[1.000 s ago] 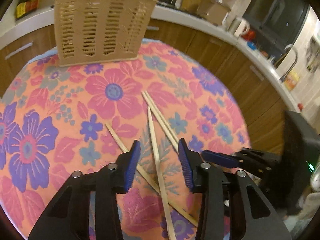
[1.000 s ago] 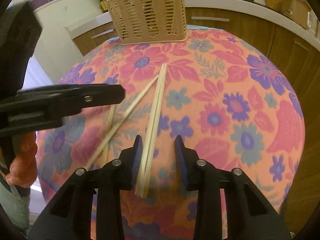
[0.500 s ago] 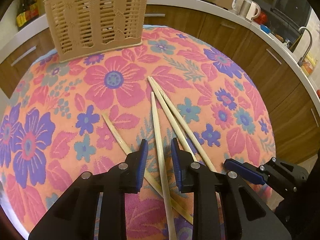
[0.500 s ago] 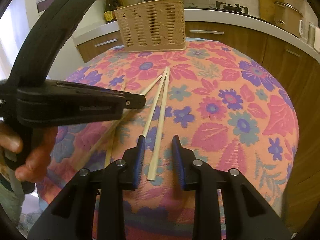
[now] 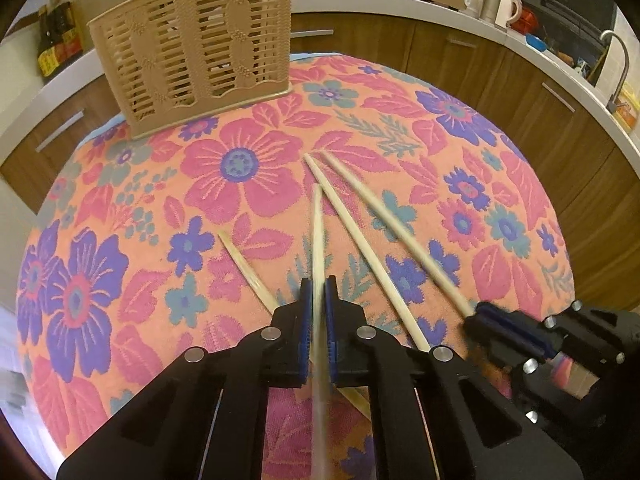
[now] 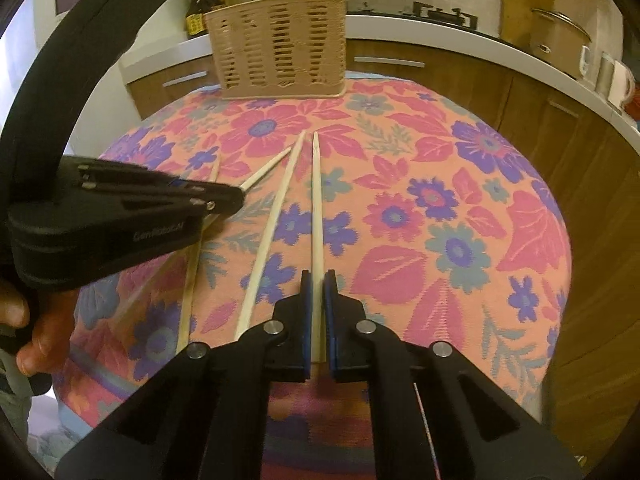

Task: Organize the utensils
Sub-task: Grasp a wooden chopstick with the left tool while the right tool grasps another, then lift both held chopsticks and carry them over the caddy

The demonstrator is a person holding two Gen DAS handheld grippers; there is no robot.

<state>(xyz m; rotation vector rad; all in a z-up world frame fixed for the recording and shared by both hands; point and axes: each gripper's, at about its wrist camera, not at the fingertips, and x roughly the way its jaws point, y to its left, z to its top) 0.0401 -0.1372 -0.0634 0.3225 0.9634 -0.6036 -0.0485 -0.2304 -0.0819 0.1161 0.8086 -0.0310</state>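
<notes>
- Left gripper: fingers clamped on one chopstick.
- Right gripper: fingers pinching another chopstick.
- Two loose chopsticks lie on floral cloth.
- Slatted basket stands at cloth's far edge.

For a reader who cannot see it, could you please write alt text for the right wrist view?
The right gripper is shut on one chopstick that points toward a tan basket at the far edge of a floral cloth. At left, the left gripper holds another chopstick; two more lie between them.
</notes>
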